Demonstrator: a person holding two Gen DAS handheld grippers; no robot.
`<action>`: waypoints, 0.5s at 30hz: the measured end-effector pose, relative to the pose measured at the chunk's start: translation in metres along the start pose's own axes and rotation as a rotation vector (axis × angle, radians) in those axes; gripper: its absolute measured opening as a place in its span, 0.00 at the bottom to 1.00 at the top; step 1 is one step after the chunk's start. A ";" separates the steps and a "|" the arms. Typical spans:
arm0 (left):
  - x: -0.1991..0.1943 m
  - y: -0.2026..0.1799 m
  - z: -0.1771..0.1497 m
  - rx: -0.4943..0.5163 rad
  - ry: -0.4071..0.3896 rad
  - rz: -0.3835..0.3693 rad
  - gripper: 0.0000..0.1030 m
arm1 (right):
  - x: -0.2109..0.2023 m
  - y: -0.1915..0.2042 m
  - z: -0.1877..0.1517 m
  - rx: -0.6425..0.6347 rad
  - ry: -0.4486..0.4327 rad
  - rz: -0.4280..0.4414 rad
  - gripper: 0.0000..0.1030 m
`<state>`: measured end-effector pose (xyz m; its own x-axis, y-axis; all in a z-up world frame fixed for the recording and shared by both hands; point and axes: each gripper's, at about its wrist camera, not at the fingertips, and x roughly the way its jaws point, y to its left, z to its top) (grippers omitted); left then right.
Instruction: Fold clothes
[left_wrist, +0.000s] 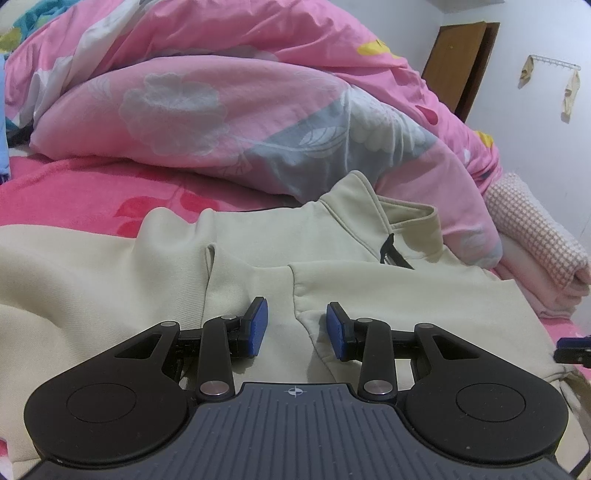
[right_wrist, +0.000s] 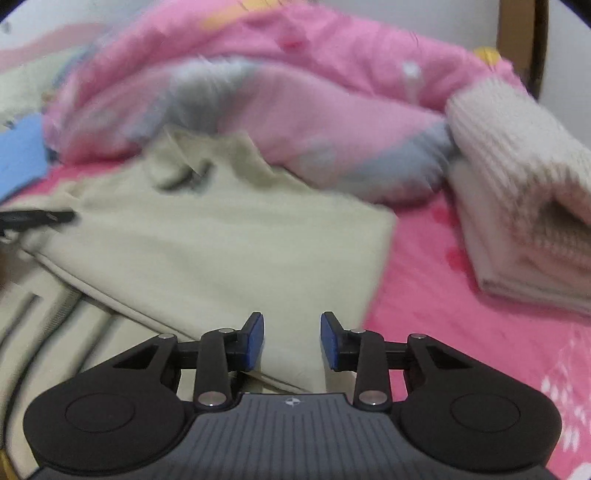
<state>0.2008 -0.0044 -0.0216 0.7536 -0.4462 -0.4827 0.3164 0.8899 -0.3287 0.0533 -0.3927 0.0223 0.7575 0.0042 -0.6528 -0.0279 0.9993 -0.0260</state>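
Presently, item one: cream sweatshirt, lying on the pink bedsheet at the near edge of the bed. Status: part-folded. One sleeve lies across the chest, and in the right wrist view the right side ends in a straight folded edge. The collar, with its short dark zip, points to the far side. Left to do, by my judgement: the left side and the final fold in half.

Material: thick, matte fleece-type jersey, soft creases, ribbed cuff.

Item two: left gripper, jaws spread, blue pads either side of the sleeve cuff but not pressing it.

Item three: right gripper, jaws spread over the garment's near right part; the picture is blurred, so contact is uncertain, though nothing seems pinched.

Surroundings: pink floral quilt, puffy and rumpled, on the far side; a folded waffle-textured blanket, pale pink, to the right.
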 end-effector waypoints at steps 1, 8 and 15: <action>0.000 0.000 0.000 0.001 0.000 0.000 0.34 | -0.001 0.005 -0.003 -0.008 -0.005 -0.003 0.35; 0.002 0.003 0.001 -0.019 0.000 -0.020 0.37 | 0.012 0.023 0.027 0.029 0.023 -0.054 0.35; -0.001 0.001 0.001 0.000 0.001 -0.040 0.46 | 0.059 0.084 0.050 -0.028 0.036 0.021 0.36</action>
<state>0.2003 -0.0030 -0.0208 0.7397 -0.4815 -0.4700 0.3460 0.8713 -0.3480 0.1285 -0.3065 0.0195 0.7323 0.0234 -0.6806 -0.0626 0.9975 -0.0331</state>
